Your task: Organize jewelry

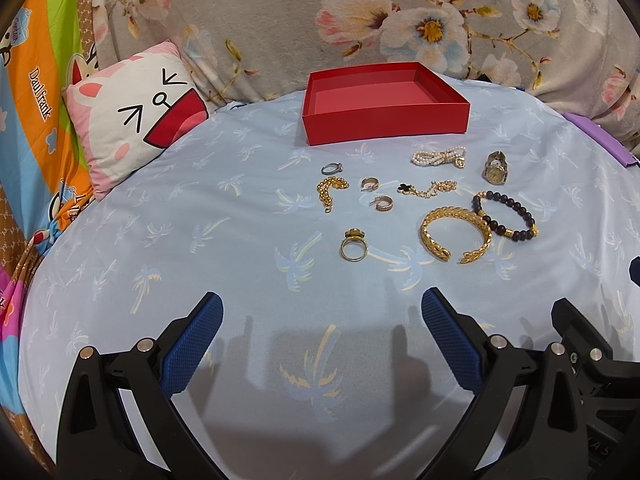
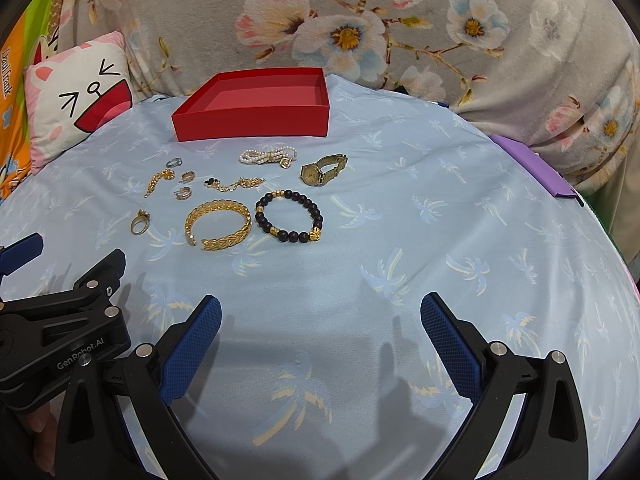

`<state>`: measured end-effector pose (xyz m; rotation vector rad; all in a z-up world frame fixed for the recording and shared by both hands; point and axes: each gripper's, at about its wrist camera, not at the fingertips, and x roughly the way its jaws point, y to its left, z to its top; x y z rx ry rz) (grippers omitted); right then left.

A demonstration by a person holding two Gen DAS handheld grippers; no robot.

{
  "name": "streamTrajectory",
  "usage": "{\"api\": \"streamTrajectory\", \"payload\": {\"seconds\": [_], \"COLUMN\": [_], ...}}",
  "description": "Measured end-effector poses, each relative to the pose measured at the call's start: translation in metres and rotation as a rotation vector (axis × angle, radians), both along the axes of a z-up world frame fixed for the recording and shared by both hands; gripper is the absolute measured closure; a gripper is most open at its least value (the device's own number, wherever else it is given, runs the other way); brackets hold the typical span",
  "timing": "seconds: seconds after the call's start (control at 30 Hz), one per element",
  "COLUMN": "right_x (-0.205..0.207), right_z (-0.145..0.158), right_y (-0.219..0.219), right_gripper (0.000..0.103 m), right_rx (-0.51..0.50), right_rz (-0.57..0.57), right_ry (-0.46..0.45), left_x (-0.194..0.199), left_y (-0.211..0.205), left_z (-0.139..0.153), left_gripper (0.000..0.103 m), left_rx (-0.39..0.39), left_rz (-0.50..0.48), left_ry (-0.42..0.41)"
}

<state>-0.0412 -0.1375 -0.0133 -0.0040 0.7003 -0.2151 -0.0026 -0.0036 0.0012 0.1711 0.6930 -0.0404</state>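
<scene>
Sitting empty, the red box (image 1: pixel 384 120) — jewelry beside it — both grippers (image 1: pixel 322 312) (image 2: pixel 320 312) wide open, holding nothing.

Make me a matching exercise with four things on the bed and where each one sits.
Things:
1. red box
2. watch
3. gold cuff bangle
4. silver ring

Places:
A. just left of the dark bead bracelet
B. far right of the jewelry
C. behind all the jewelry, empty
D. above the gold chain, on the left side

Pairs: 1-C, 2-B, 3-A, 4-D

black claw (image 1: pixel 322 310), blue textured pads (image 1: pixel 192 352)
</scene>
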Motion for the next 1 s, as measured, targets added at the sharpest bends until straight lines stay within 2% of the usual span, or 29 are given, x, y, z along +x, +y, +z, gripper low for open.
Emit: {"api": "streamTrajectory", "payload": {"seconds": [0.1, 0.2, 0.3, 0.37, 0.5, 0.77, 1.0], "right_x": [0.002, 0.001, -0.002, 0.001, 0.007, 0.017, 0.038], "right_z": [0.000, -0.001, -0.004, -0.006, -0.010, 0.000, 0.013], "right_y": [0.000, -0.010, -0.026, -0.037, -0.049, -0.053, -0.060], "right_gripper": [0.005, 0.005, 0.005, 0.005, 0.005, 0.005, 0.005], "right_rx": [0.027, 0.079, 0.096, 0.106, 0.144, 0.087, 0.080], "right_rz": [0.008, 0.008, 0.002, -0.001, 0.000, 0.016, 0.047], "right_ry": [0.015, 0.031, 0.048, 0.064, 0.104, 0.115, 0.114], "left_x": [0.000, 0.007, 0.015, 0.016, 0.025, 0.065, 0.076], "left_y": [0.005, 0.023, 0.055, 0.071, 0.074, 0.024, 0.013], "left_z": [0.001, -0.003, -0.012, -0.012, -0.001, -0.003, -0.003], "left_gripper": [0.005, 0.005, 0.005, 0.005, 0.005, 0.005, 0.005], "left_rx": [-0.027, -0.094, -0.155, -0.174, -0.174, -0.056, -0.069], "left_rz": [-0.010, 0.001, 0.016, 0.027, -0.016, -0.152, -0.169], "left_ry": [0.008, 0.081, 0.141, 0.139, 0.131, 0.136, 0.119]}}
